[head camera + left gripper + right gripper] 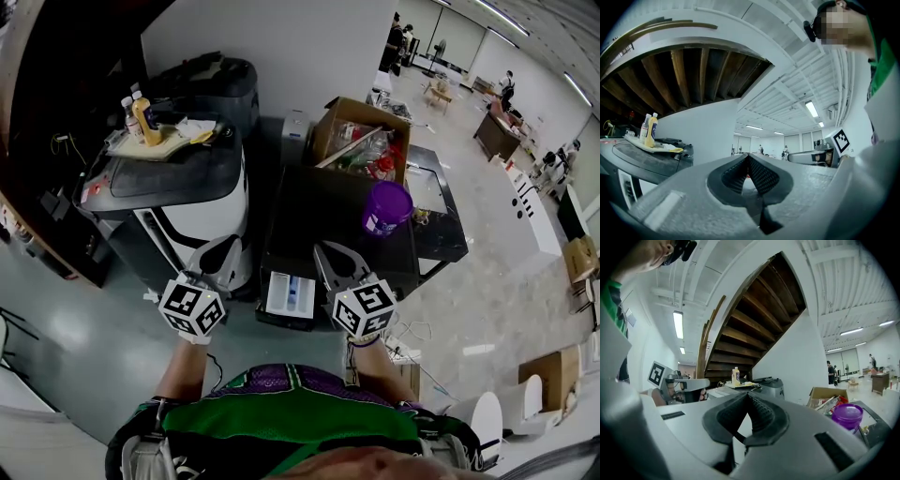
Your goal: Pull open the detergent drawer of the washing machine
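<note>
In the head view the dark-topped washing machine (328, 220) stands straight ahead. Its white detergent drawer (291, 295) sticks out from the front at the top left, showing a blue inner part. My right gripper (325, 253) hovers just right of the drawer, jaws shut and empty, apart from it. My left gripper (228, 248) is over to the left by the neighbouring machine, also shut on nothing. In the left gripper view the pads (759, 174) meet at the tip; in the right gripper view the pads (761, 414) do the same. Neither gripper view shows the drawer.
A purple tub (386, 206) sits on the washer's top, with an open cardboard box (361, 136) behind it. The white-and-grey machine (178, 202) at left carries a tray with bottles (141, 117). Cables lie on the floor at right (408, 342).
</note>
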`<state>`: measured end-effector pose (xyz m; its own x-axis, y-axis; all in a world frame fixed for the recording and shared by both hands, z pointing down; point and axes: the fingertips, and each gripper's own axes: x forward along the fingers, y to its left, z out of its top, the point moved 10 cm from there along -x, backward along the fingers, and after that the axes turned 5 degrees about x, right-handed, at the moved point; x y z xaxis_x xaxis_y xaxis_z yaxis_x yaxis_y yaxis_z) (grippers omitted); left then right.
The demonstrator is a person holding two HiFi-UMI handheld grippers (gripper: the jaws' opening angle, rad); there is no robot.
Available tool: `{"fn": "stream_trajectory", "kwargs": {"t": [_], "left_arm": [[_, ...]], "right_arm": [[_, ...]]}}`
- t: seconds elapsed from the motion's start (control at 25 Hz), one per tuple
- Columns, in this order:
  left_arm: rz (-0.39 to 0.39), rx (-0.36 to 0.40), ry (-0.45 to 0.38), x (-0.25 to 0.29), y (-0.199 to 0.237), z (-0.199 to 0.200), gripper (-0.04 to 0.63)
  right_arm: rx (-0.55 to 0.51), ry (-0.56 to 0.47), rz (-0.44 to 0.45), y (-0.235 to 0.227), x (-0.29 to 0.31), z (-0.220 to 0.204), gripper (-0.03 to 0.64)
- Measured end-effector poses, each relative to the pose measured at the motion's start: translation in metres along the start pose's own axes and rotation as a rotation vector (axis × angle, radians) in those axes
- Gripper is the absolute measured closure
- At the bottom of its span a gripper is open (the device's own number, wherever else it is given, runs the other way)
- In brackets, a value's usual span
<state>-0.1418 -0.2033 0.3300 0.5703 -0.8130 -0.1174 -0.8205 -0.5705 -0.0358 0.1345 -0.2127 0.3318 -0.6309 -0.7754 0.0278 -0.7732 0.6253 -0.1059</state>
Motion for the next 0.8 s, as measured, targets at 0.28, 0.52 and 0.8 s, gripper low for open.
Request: {"fn": "stream_trajectory", "kwargs": {"t": [0.28,0.52,0.8], "left_arm": [[-0.008,0.000,0.004,-0.0038,-0.0041,0.0009,0.578],[-0.014,0.000,0.003,-0.0053,-0.0053,0.0014,0.578],[-0.019,-0.004,0.005,-0.0035,-0.0062,0.0048,0.578]], "right_arm": [[0.002,-0.009,0.000,0.0056,-0.0035,0.0009,0.617],[0.004,-0.027,-0.003,0.0081,-0.0054,0.0024,0.617],[0.008,-0.034,-0.004,0.0085,-0.0056,0.0071,0.617]]}}
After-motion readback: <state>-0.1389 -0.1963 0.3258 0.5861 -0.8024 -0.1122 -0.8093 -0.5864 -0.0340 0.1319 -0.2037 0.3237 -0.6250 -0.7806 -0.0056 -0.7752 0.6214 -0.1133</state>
